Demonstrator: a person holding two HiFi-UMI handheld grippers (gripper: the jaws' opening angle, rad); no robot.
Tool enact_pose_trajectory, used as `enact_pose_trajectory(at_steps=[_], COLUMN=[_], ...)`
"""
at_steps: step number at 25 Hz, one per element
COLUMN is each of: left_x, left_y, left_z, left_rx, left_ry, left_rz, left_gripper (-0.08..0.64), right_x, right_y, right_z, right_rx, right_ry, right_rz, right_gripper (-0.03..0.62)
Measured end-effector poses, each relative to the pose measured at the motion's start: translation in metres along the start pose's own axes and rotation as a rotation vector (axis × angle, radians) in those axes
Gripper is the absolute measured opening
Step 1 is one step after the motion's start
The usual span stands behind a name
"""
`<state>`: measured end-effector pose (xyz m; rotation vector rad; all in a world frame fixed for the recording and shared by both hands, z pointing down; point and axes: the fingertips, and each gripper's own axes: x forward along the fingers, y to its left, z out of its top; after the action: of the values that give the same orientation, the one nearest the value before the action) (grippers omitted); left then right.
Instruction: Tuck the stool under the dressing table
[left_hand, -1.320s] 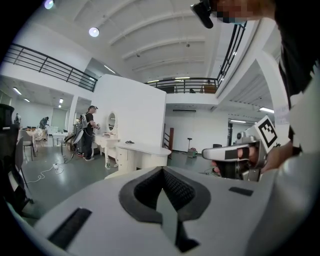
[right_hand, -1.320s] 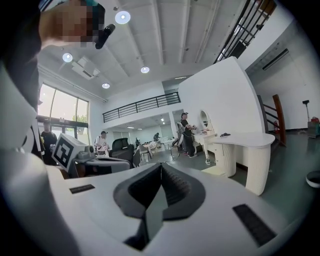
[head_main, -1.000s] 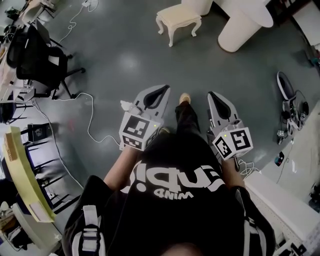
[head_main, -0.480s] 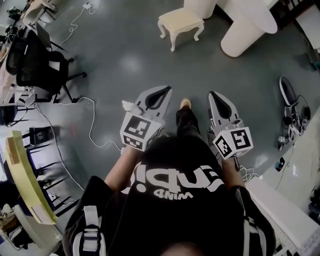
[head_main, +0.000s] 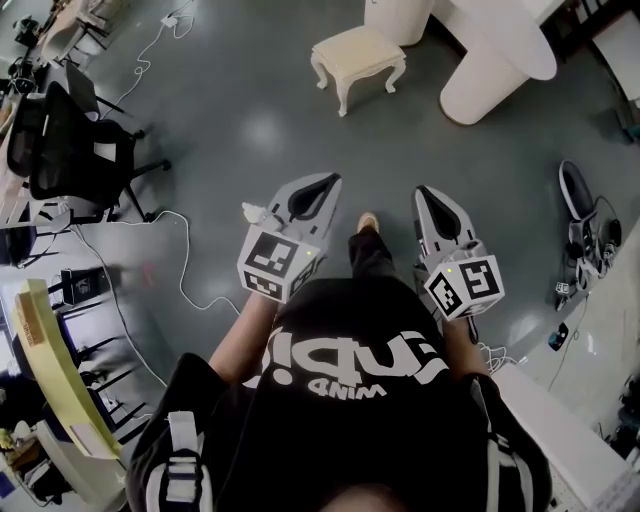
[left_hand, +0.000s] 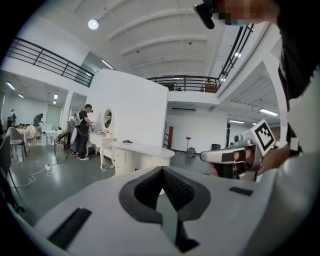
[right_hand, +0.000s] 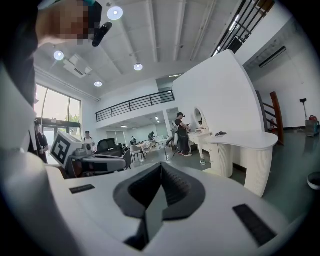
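Observation:
The cream stool (head_main: 358, 62) with curved legs stands on the grey floor at the top of the head view, out in the open beside the white dressing table (head_main: 497, 50). My left gripper (head_main: 328, 180) and right gripper (head_main: 428, 192) are held side by side at waist height, well short of the stool, both shut with nothing between the jaws. The left gripper view shows its shut jaws (left_hand: 161, 171) pointing toward the dressing table's curved white top (left_hand: 142, 149). The same top (right_hand: 245, 140) lies right of the right gripper (right_hand: 161, 166). Neither gripper view shows the stool.
A black office chair (head_main: 85, 135) and a white cable (head_main: 180, 235) lie on the floor to the left. A pale yellow board (head_main: 45, 345) leans at the far left. Shoes and small gear (head_main: 580, 205) sit at the right. A person (left_hand: 82, 132) stands at a farther vanity.
The stool and dressing table have slid down the head view, nearer to me. Both grippers stay shut and level, side by side; the foot between them has stepped.

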<state>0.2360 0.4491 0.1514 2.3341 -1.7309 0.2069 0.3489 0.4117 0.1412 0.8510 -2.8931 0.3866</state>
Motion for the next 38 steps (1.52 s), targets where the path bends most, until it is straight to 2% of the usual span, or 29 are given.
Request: enact_pose_trajectory(at_steps=[22, 28, 38], left_x=[0.169, 0.196, 0.216], left_y=[0.064, 0.085, 0.104], left_z=[0.070, 0.079, 0.074], left_rx=[-0.010, -0.010, -0.020], left_ry=[-0.016, -0.023, -0.002], left_rz=[0.070, 0.116, 0.134], left_gripper=[0.008, 0.009, 0.008], right_x=[0.102, 0.128, 0.154], right_y=[-0.157, -0.183, -0.200], right_z=[0.062, 0.067, 0.066], right_rx=[-0.007, -0.012, 0.001], right_ry=[0.026, 0.038, 0.050], right_rz=[0.052, 0.083, 0.098], right_gripper=[0.023, 0.022, 0.023])
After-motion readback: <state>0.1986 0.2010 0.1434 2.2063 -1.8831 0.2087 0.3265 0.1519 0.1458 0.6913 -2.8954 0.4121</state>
